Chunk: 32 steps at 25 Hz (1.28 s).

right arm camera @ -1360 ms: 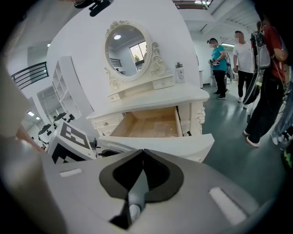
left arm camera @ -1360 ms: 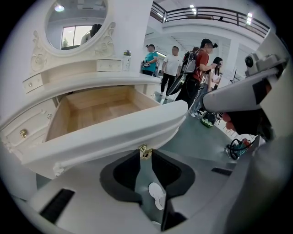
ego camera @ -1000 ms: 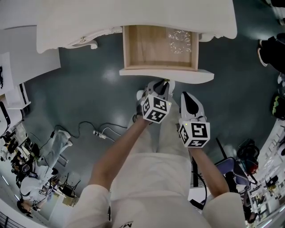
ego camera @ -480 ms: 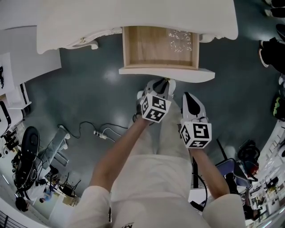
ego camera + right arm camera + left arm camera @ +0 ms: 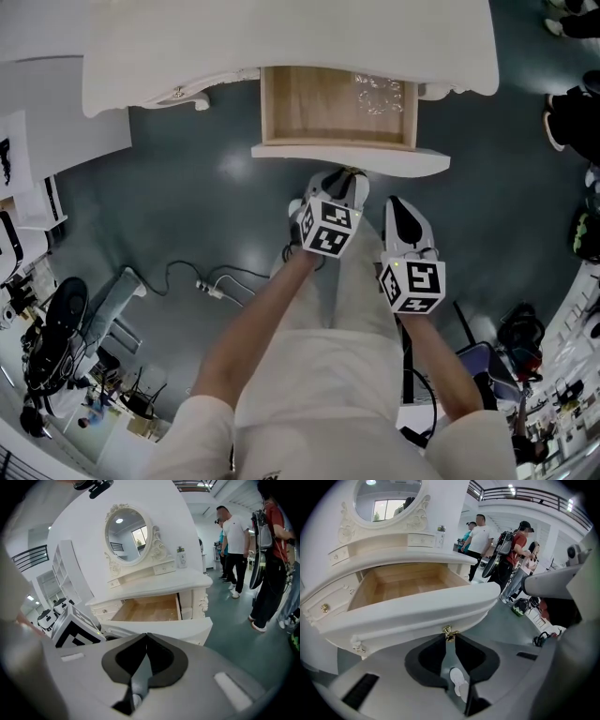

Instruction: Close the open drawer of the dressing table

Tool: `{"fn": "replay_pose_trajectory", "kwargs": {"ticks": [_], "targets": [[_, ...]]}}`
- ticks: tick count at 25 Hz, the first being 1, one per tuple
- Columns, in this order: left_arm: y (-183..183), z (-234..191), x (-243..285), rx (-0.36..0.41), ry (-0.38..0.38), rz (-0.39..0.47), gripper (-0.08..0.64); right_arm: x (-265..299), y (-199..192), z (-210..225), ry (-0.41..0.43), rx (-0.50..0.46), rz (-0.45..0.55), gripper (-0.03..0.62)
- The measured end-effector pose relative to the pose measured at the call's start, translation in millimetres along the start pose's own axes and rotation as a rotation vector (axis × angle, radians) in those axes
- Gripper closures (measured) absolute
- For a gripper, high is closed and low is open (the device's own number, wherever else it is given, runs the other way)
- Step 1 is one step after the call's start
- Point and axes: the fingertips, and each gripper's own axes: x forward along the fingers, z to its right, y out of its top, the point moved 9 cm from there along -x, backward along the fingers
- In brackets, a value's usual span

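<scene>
The white dressing table [image 5: 187, 47] spans the top of the head view, its drawer [image 5: 319, 103] pulled out and showing a wooden inside with a clear crinkled wrap [image 5: 378, 94]. My left gripper [image 5: 349, 176] reaches the middle of the curved white drawer front [image 5: 403, 159]. In the left gripper view its jaws [image 5: 449, 635] are closed on the small brass knob [image 5: 448, 630] under the drawer front [image 5: 417, 611]. My right gripper [image 5: 395, 200] hangs just right of it, short of the drawer front. It is shut [image 5: 146, 635] with nothing in it, facing the open drawer [image 5: 154, 609].
A cable with a power strip [image 5: 211, 281] lies on the dark floor to the left. Several people [image 5: 480, 531] stand off to the table's right. An oval mirror [image 5: 125, 534] tops the table. White shelving [image 5: 56, 141] stands at left and shoes [image 5: 572, 112] at right.
The strip of wooden drawer inside showing below the table top is slightly shorter than a second ago. Both grippers have hardly shifted in the view.
</scene>
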Motion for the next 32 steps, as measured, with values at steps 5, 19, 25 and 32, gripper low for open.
{"fn": "replay_pose_trajectory", "kwargs": {"ticks": [5,19,25,32], "targets": [[7.2,1.3,-6.2,-0.017,0.012,0.006,0.497,-12.5,7.9,-3.8,0.008,-0.016,0.015,0.589],[24.1,-14.3,10.2,-0.024,0.017,-0.014,0.497,1.9,17.1,8.5,0.022,-0.026,0.010,0.589],[28.0,-22.7,16.0,-0.038,0.022,-0.020,0.497,10.3,24.3,10.5,0.039,-0.035,0.014,0.589],[31.4,-45.7,17.4,-0.076,0.033,-0.009,0.497,28.1,32.7,3.4,0.054,-0.041,0.001,0.591]]}}
